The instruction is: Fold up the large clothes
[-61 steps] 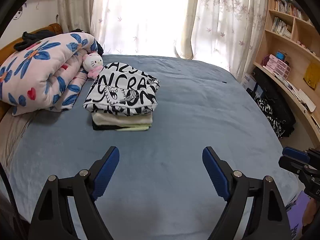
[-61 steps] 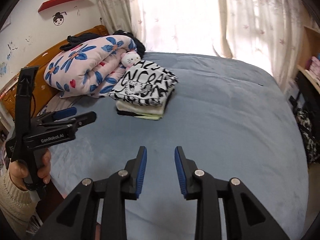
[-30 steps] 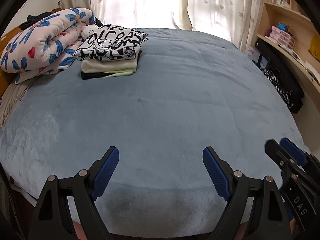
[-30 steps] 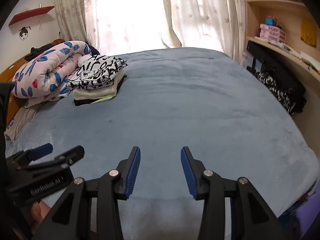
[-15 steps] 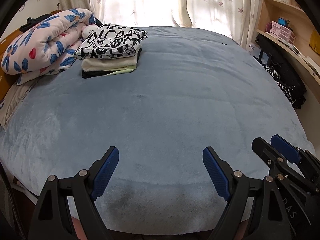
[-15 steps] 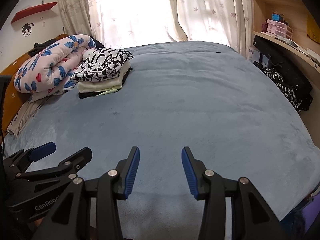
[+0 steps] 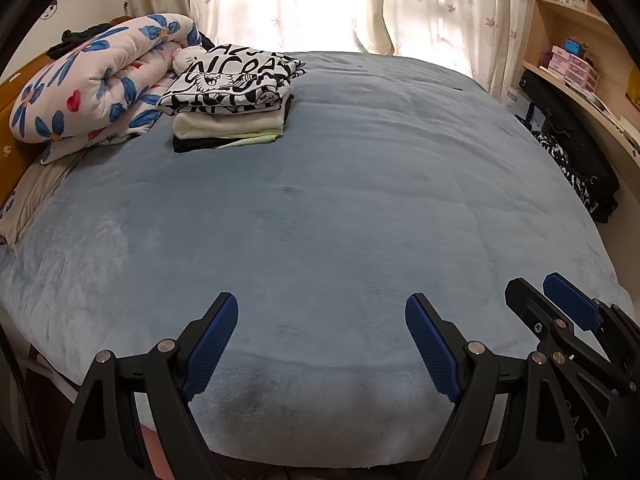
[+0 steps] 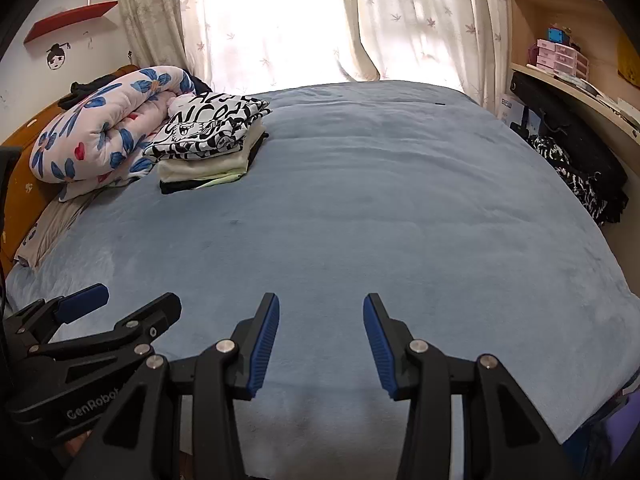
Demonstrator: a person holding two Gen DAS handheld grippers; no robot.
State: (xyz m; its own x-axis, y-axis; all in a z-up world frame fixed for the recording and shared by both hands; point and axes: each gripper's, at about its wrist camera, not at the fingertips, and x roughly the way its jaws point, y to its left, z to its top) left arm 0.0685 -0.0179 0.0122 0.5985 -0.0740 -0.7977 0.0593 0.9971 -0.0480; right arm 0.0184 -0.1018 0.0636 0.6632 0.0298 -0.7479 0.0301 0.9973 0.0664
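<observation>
- Left gripper [image 7: 322, 322] hangs over the near edge of the bed [image 7: 360, 208], tilted down toward the blue-grey cover. Jaws spread wide, nothing between them but bare blanket.
- Right gripper [image 8: 318, 326] just beside it, over the same near edge. Jaws partly apart, a narrower gap than the left, also empty. Blue ribbed pads [image 8: 264, 340] face each other across open fabric.
- Each tool shows in the other's camera: the right one at the lower right corner of the left wrist view, the left one at the lower left of the right wrist view, with part of a maker's name printed on its black body.
- Stack of folded clothes [image 7: 230, 100] sits at the far left of the bed, well apart from both grippers. Top piece is white with bold black lettering and cartoon print; under it a cream piece, then a pale green edge and a dark layer at the bottom.
- Stack rests just beside a rolled floral quilt [image 7: 92, 84], pink-white with blue flowers. A small white plush toy [image 7: 186, 58] pokes out between quilt and stack.
- Middle and right of the bed cover lie flat, only faint ripples.
- Sheer patterned curtains [image 8: 280, 16] behind the bed, bright daylight through them.
- Wooden shelves [image 8: 568, 60] along the right wall; dark bag and black-and-white cloth [image 8: 580, 184] heaped below them, off the bed.
- Red wall shelf [image 8: 70, 20] upper left.
</observation>
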